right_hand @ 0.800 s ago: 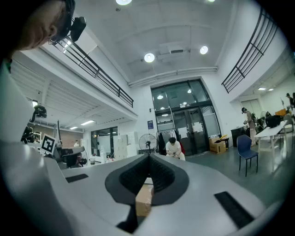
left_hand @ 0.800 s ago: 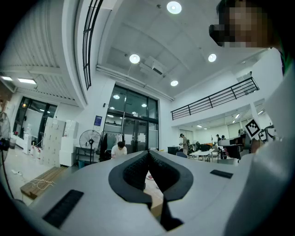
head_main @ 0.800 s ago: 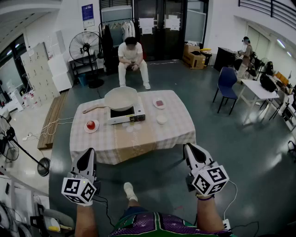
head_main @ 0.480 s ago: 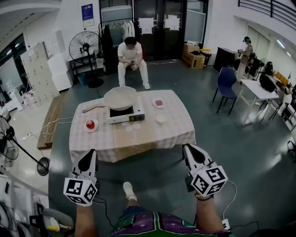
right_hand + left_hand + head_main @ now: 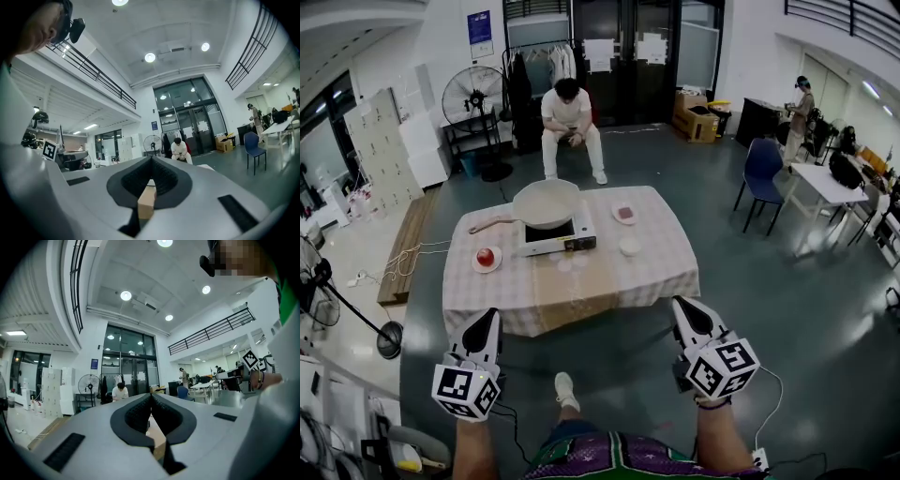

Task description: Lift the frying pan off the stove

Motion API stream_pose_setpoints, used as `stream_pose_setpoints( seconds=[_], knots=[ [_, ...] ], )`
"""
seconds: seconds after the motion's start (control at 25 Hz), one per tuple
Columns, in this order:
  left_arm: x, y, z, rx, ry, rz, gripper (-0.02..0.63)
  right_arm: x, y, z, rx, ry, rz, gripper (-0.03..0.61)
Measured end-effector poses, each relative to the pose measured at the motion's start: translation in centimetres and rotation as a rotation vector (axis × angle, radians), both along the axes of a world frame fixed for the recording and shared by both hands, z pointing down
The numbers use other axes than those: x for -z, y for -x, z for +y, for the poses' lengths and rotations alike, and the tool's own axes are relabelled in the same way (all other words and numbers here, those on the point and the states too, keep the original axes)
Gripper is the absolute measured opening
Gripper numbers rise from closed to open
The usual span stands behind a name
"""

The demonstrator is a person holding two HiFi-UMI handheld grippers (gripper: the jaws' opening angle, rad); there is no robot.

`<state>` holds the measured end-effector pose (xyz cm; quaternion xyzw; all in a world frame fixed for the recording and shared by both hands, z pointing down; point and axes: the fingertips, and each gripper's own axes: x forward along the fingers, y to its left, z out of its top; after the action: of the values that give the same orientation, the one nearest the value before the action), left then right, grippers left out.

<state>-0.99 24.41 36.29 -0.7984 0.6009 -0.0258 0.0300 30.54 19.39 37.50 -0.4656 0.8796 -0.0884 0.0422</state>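
A pale frying pan (image 5: 546,202) with a wooden handle pointing left sits on a white portable stove (image 5: 558,237), on a checked-cloth table (image 5: 609,272) across the floor. Both grippers hang low near my body, well short of the table. My left gripper (image 5: 483,317) is shut with nothing in it, and its jaws meet at the tip in the left gripper view (image 5: 150,397). My right gripper (image 5: 682,305) is also shut and empty, with its tips together in the right gripper view (image 5: 151,158).
On the table are a plate with a red item (image 5: 486,258), a plate with a pink item (image 5: 624,214) and a small white dish (image 5: 628,246). A person (image 5: 569,127) sits behind the table. A standing fan (image 5: 472,98) is back left and a blue chair (image 5: 761,169) is at the right.
The table sits slightly lower and nearer in the head view. Both grippers stay low and shut, almost unmoved.
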Motion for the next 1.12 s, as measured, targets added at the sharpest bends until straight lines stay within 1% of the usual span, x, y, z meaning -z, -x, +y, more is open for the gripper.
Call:
stream_pose_setpoints(
  seconds=[0.28,0.4,0.52,0.64,0.72,0.84,1.04,1.12],
  knots=[
    [0.2,1.1,-2.8,0.014,0.020,0.014,0.021,0.8,0.8,-2.9,0.011,0.005,-0.014,0.008],
    [0.0,1.7,-4.9,0.013,0.031,0.002,0.023,0.8,1.4,-5.5,0.008,0.009,-0.027,0.008],
    [-1.0,3.3,-7.9,0.019,0.049,0.006,0.023,0.4,3.1,-8.5,0.026,0.013,-0.039,0.008],
    [-1.4,5.6,-11.8,0.023,0.061,0.031,0.023,0.4,5.4,-12.2,0.031,0.010,-0.039,0.008],
    [-1.3,7.4,-14.8,0.023,0.061,0.032,0.023,0.7,7.3,-15.1,0.036,0.009,-0.033,0.008],
    [-0.9,10.6,-19.6,0.018,0.069,0.020,0.023,1.7,10.5,-19.7,0.030,0.009,-0.018,0.008],
    [0.1,16.8,-27.7,0.009,0.069,-0.031,0.023,3.2,16.7,-27.3,0.030,0.005,-0.003,0.008],
    [0.3,19.2,-30.8,0.004,0.070,-0.025,0.023,3.4,19.7,-30.1,0.043,-0.004,0.016,0.008]
  ],
)
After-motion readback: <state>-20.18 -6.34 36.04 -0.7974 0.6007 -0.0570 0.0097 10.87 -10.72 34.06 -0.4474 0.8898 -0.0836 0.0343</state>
